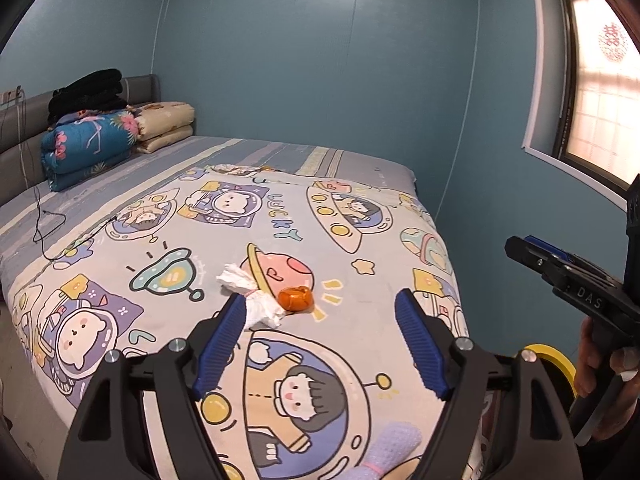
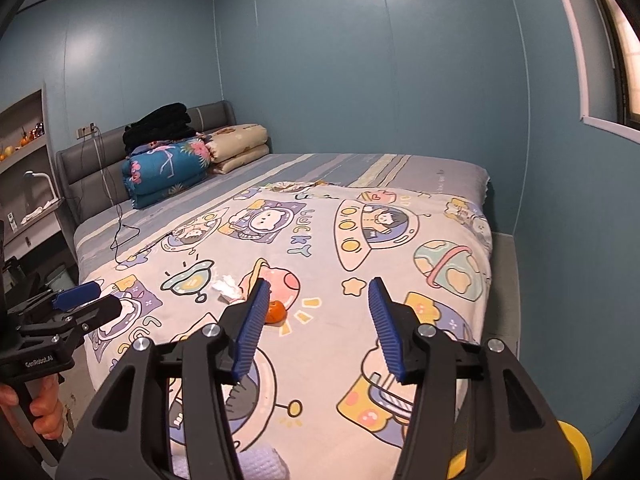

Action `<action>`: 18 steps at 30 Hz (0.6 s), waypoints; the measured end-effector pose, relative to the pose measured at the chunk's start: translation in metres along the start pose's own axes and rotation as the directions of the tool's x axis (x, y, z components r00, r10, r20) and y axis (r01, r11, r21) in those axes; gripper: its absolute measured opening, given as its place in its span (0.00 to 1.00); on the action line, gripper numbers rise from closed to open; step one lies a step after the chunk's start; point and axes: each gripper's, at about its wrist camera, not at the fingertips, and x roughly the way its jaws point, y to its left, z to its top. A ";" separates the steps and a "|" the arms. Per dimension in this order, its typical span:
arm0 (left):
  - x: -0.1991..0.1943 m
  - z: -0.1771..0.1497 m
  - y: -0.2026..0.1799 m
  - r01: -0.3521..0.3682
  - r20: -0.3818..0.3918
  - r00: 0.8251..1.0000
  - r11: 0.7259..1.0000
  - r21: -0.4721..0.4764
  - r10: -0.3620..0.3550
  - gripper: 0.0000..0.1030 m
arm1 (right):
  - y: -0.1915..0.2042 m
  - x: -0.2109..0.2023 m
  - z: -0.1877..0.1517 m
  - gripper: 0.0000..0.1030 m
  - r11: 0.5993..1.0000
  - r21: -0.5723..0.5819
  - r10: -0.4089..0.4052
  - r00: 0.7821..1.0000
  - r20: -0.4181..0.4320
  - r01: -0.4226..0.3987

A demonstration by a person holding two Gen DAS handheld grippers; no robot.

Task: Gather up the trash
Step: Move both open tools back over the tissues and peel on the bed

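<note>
Lying diagonally on the blanket: tissue wad beside the orange peel

We take the orange peel (image 1: pixel 295 299) (image 2: pixel 275 312) as our landmark; it sits on the cartoon-print blanket (image 1: pixel 360 248) (image 2: pixel 360 360), roughly mid-width of the bed. The crumpled white tissue (image 1: pixel 256 300) (image 2: pixel 228 288) lies just beside it, on the side towards the headboard (image 1: pixel 24 152) (image 2: pixel 88 168). We read its long axis as a diagonal in the left wrist view: one end up and to the left, the other low and close to the peel. From this angle we cannot tell whether tissue and peel touch.

Left gripper (image 1: pixel 320 344): jaws stand wide apart, nothing between the pads. The left pad overlaps the tissue's near end in the picture; contact is not clear. Right gripper (image 2: pixel 316 328): jaws parted, also empty, with the peel showing just past its left finger.

Room around the peel: bare blanket on its window side out to the bed edge, and more bare blanket beyond it towards the wall. Folded quilts (image 1: pixel 88 144) (image 2: pixel 168 168) are stacked well apart from it, at the headboard. A black cable (image 1: pixel 44 224) (image 2: pixel 120 236) trails over the sheet on that same side, also well away. A yellow tape roll (image 1: pixel 556 360) (image 2: pixel 576 448) sits off the near bed edge.
</note>
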 end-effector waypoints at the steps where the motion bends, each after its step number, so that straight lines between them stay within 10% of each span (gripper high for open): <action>1: 0.001 0.000 0.003 -0.002 -0.001 1.000 1.000 -0.006 0.002 0.72 | 0.003 0.004 0.001 0.47 1.000 -0.005 0.004 1.000 -0.003 -0.004; 18: 0.028 0.000 0.056 -0.034 -0.027 0.999 0.995 -0.097 0.031 0.72 | 0.038 0.062 0.004 0.49 0.996 -0.032 0.086 0.995 -0.056 -0.088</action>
